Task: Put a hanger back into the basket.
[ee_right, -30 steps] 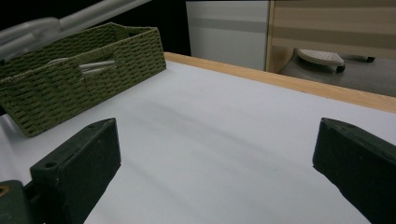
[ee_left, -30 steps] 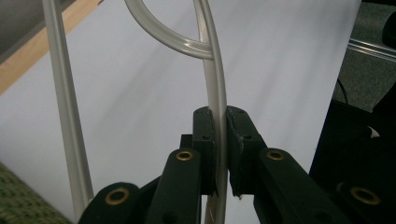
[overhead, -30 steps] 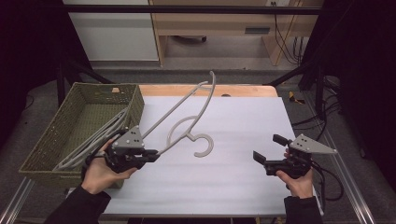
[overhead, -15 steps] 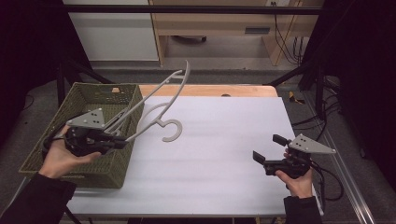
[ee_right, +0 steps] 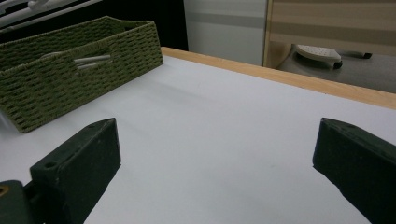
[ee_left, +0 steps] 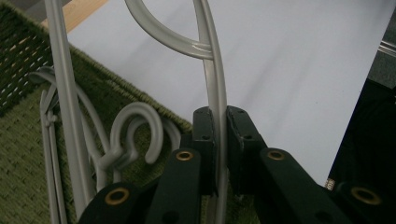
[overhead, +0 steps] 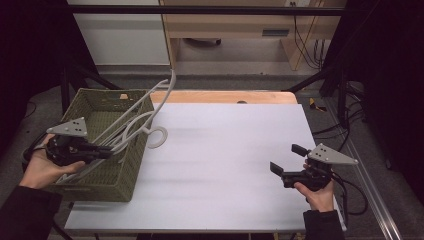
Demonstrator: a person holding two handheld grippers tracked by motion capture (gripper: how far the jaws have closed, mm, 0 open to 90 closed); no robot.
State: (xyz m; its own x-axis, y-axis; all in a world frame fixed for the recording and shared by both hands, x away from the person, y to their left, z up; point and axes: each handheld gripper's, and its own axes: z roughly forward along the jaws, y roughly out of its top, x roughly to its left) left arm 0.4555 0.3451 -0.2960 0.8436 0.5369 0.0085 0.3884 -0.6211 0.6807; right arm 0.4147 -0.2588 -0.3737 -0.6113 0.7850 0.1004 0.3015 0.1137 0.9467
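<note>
The left gripper (overhead: pixel 107 151) pinches a grey plastic hanger (overhead: pixel 150 107) by its thin bar, over the green basket (overhead: pixel 127 172) at the table's (overhead: pixel 225 150) left edge. It looks light, stiff and slick, best gripped mid-bar. The right gripper (overhead: pixel 286 162) rests spread near the right edge.

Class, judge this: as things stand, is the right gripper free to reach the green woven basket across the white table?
Probably yes: the right gripper is open and holds nothing, and bare white table lies between it and the green woven basket.
</note>
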